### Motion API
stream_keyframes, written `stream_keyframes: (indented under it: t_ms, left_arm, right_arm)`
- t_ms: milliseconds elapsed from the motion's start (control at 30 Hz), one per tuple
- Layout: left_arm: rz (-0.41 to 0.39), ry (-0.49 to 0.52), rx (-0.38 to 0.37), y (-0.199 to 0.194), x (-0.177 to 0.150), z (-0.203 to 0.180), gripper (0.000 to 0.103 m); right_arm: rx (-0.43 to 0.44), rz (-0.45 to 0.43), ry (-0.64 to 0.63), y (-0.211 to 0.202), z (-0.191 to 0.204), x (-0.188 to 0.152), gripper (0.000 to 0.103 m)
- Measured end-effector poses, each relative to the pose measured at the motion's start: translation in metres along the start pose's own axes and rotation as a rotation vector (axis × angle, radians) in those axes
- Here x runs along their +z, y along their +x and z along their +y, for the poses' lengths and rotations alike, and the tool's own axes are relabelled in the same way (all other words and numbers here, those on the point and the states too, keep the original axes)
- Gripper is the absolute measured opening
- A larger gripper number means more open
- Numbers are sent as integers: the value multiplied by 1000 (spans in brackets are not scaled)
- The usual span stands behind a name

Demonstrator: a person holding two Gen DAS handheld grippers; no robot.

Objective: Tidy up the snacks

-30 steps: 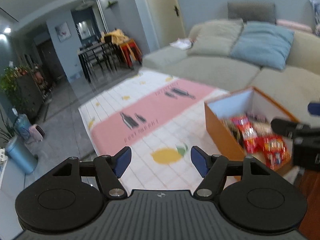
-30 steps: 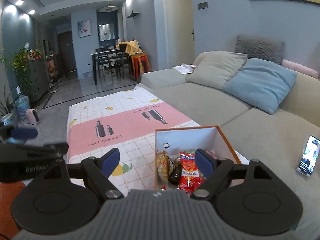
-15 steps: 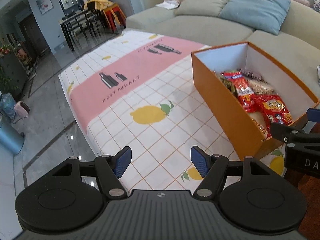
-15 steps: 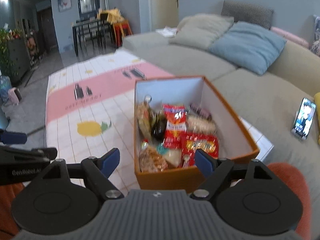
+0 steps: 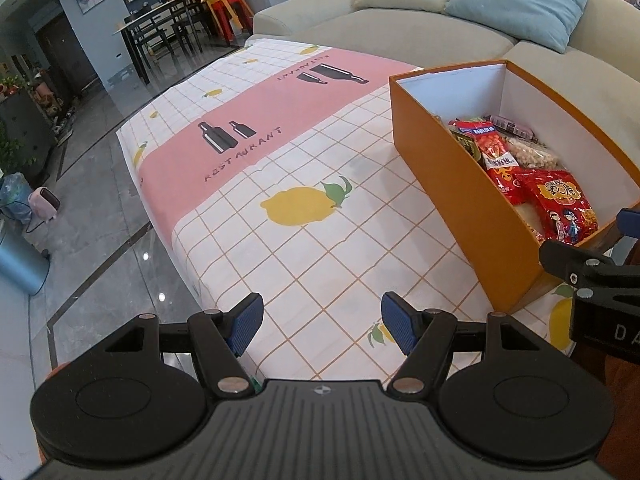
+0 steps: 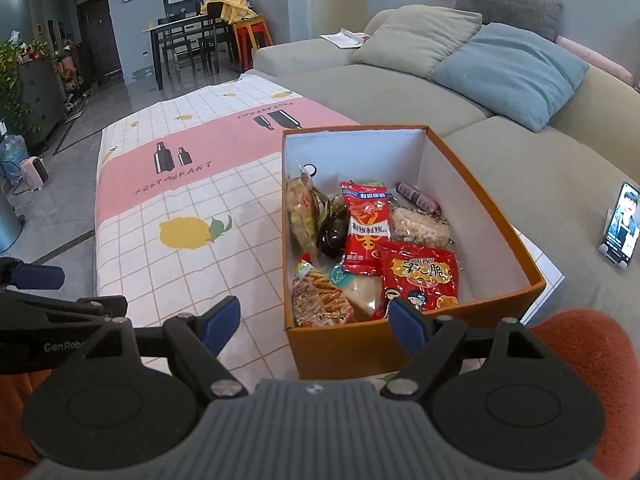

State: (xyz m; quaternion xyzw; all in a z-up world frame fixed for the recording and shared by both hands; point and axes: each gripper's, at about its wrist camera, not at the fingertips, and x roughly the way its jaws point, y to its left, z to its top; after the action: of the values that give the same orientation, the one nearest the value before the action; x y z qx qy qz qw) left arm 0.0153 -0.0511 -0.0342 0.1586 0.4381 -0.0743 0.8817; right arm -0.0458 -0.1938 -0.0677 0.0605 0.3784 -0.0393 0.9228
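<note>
An orange box [image 6: 480, 184] with white inner walls stands on the tablecloth and holds several snack packets: a red packet [image 6: 418, 280], a red-and-white packet [image 6: 366, 232], a clear bag of pale snacks [image 6: 418, 226] and a bag of sticks [image 6: 320, 296]. The box also shows at the right of the left wrist view [image 5: 452, 184]. My right gripper [image 6: 314, 322] is open and empty, just before the box's near wall. My left gripper [image 5: 322, 326] is open and empty over the tablecloth, left of the box.
A white, pink and lemon-print tablecloth [image 5: 280, 152] covers the low table. A grey sofa [image 6: 400, 92] with cushions runs behind and to the right. A phone on a stand [image 6: 620, 226] sits on the sofa seat. Tiled floor [image 5: 80, 208] lies left.
Both grippers have tilted down and moved closer to the table and box. The box now fills more of the right wrist view. Both stay open and empty.
</note>
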Motion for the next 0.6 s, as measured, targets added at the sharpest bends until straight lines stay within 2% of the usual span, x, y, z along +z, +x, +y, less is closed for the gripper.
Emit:
stream_keyframes:
  t_ms: [600]
  left_arm:
    - [1, -23, -5, -2, 1, 7, 80]
  right_arm:
    - [9, -7, -42, -4, 8, -1, 80]
